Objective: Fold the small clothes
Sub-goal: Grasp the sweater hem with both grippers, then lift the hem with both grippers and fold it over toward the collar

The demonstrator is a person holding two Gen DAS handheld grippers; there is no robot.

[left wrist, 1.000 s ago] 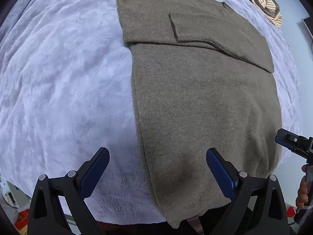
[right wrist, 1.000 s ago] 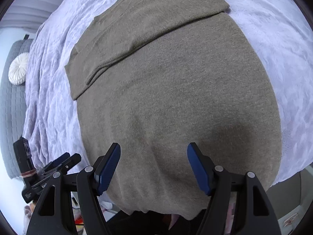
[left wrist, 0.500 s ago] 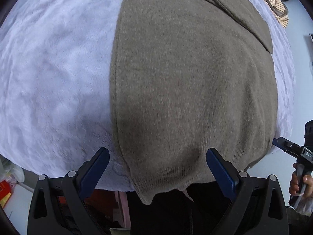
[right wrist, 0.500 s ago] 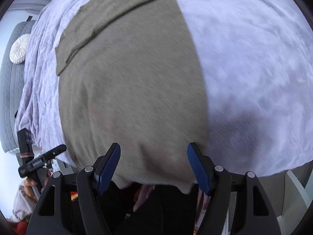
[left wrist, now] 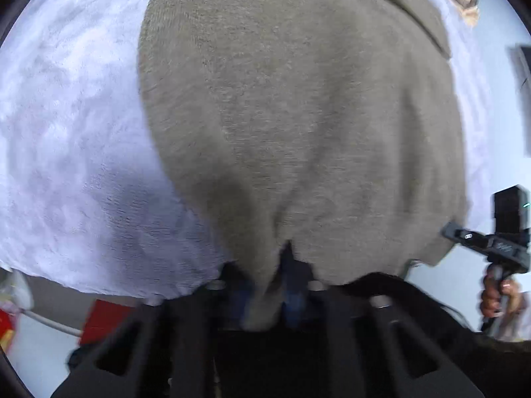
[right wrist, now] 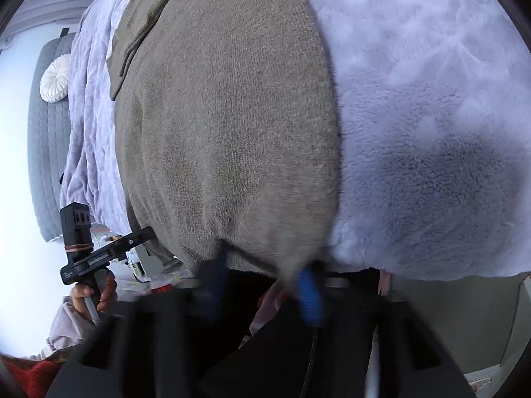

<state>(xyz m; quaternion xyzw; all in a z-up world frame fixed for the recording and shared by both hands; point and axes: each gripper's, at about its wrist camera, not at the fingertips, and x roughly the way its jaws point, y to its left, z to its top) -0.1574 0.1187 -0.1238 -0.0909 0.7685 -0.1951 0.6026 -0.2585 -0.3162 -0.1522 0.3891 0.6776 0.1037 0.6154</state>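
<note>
A pale lilac fleece blanket (left wrist: 66, 165) covers the bed. On it lies an olive knitted sweater (left wrist: 298, 116), flat, its lower hem hanging over the near edge. The left gripper (left wrist: 265, 293) has just closed, its blue pads clamped on the hem's left part. The right gripper (right wrist: 262, 285), blurred, has been closing at the hem's right corner, its pads still apart.

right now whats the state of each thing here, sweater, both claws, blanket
sweater: flat on the bed, sleeves folded across the top, bottom hem pinched up
left claw: just closed, shut on the hem
right claw: jaws blurred, closing on the hem, grip not yet clear
blanket: spread under the sweater
</note>
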